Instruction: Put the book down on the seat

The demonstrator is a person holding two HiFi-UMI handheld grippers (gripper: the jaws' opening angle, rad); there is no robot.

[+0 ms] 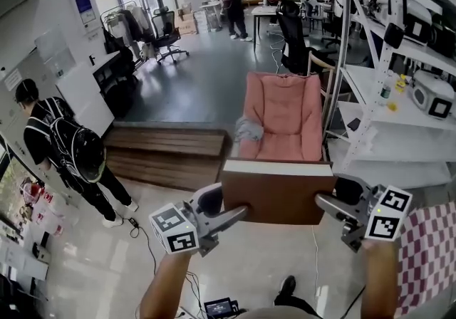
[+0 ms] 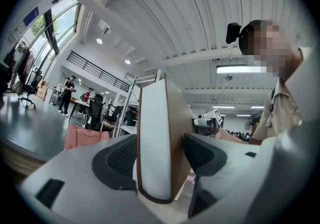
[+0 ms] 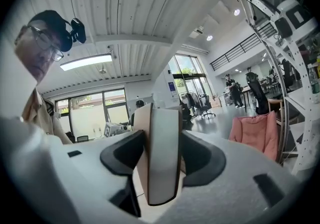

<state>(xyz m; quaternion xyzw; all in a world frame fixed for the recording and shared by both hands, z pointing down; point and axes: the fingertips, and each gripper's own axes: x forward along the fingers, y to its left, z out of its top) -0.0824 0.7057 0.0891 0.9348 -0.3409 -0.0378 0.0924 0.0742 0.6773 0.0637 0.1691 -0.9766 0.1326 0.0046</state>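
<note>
A thick brown book [image 1: 278, 193] with white page edges hangs in the air in front of the pink cushioned seat [image 1: 283, 117]. My left gripper [image 1: 239, 213] is shut on the book's left end, and my right gripper [image 1: 322, 204] is shut on its right end. In the left gripper view the book [image 2: 160, 143] stands on edge between the dark pads [image 2: 117, 160]. The right gripper view shows the book [image 3: 162, 153] clamped the same way, with the pink seat [image 3: 255, 130] off to the right. The book sits just short of the seat's front edge, covering it in the head view.
A low wooden platform [image 1: 167, 154] lies left of the seat. White metal shelving [image 1: 399, 90] with boxes stands close on the right. A person with a black backpack [image 1: 68, 150] stands at the left. Office chairs and people are far back. A red checked cloth [image 1: 427, 253] is lower right.
</note>
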